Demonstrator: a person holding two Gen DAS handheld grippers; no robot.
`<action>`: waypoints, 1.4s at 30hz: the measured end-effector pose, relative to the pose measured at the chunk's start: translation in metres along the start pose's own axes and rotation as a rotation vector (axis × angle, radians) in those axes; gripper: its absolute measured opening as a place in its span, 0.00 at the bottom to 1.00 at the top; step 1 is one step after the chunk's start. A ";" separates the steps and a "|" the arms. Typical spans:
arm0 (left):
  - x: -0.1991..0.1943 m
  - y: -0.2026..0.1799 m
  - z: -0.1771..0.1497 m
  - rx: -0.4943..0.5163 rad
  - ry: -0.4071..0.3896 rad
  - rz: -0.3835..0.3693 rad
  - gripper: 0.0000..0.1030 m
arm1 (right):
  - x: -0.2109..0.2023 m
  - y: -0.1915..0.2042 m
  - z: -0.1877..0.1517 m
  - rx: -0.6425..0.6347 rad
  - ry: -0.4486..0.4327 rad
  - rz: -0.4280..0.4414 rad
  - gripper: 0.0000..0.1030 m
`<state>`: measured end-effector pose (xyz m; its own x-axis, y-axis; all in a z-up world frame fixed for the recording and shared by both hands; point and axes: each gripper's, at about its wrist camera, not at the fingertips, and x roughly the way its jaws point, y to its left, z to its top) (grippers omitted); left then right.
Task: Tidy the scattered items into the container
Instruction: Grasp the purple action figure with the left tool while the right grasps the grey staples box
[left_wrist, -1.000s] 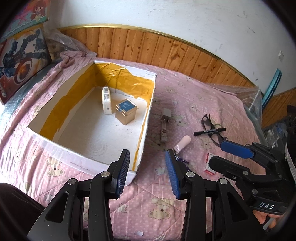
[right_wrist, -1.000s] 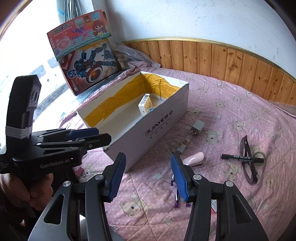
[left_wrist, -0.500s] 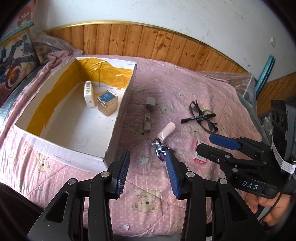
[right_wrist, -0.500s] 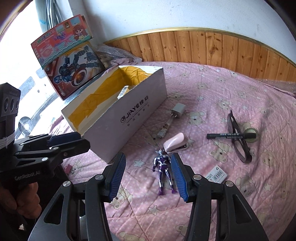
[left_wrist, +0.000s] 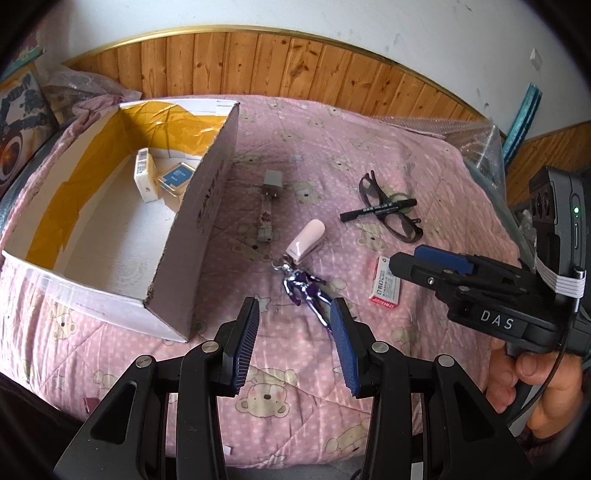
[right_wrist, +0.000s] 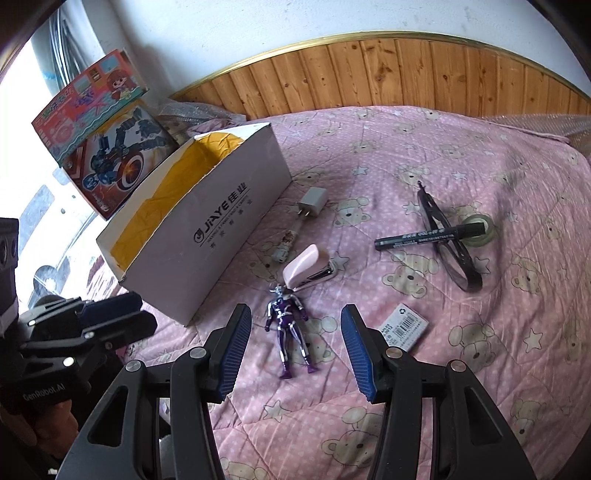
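A white cardboard box (left_wrist: 207, 206) with yellow lining sits open on the pink bed; in the right wrist view it (right_wrist: 221, 221) is at the left. It holds a white packet (left_wrist: 144, 181) and a gold tin (left_wrist: 176, 181). A purple toy figure (left_wrist: 306, 291) (right_wrist: 290, 332) lies beside a pink stapler (left_wrist: 306, 240) (right_wrist: 308, 269). My left gripper (left_wrist: 295, 339) is open and empty, just short of the figure. My right gripper (right_wrist: 295, 347) is open and empty, its fingers either side of the figure, above it.
Scattered on the quilt: a charger plug (left_wrist: 271, 182) with cable, glasses (left_wrist: 388, 214), a black marker (left_wrist: 376, 210), a tape roll (right_wrist: 476, 229), a small red-white box (left_wrist: 386, 284). Toy boxes (right_wrist: 99, 147) stand behind the container. Wood panelling runs along the far wall.
Both grippers have moved right, away from the box and closer to the purple figure, which now lies between the right gripper's fingers. Both stay open.
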<state>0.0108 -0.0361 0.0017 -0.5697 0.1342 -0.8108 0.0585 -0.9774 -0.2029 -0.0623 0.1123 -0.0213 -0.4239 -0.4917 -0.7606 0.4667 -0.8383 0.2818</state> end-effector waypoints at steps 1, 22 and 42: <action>0.003 -0.002 0.000 0.002 0.005 -0.001 0.41 | -0.001 -0.004 0.000 0.012 -0.001 0.000 0.51; 0.123 -0.008 0.006 -0.166 0.209 -0.080 0.47 | 0.034 -0.090 -0.010 0.217 0.106 -0.118 0.59; 0.145 0.022 0.014 -0.118 0.103 -0.020 0.33 | 0.079 -0.079 -0.012 0.101 0.171 -0.242 0.40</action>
<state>-0.0819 -0.0408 -0.1124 -0.4853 0.1750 -0.8567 0.1479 -0.9492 -0.2777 -0.1231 0.1425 -0.1104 -0.3728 -0.2356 -0.8975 0.2851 -0.9495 0.1308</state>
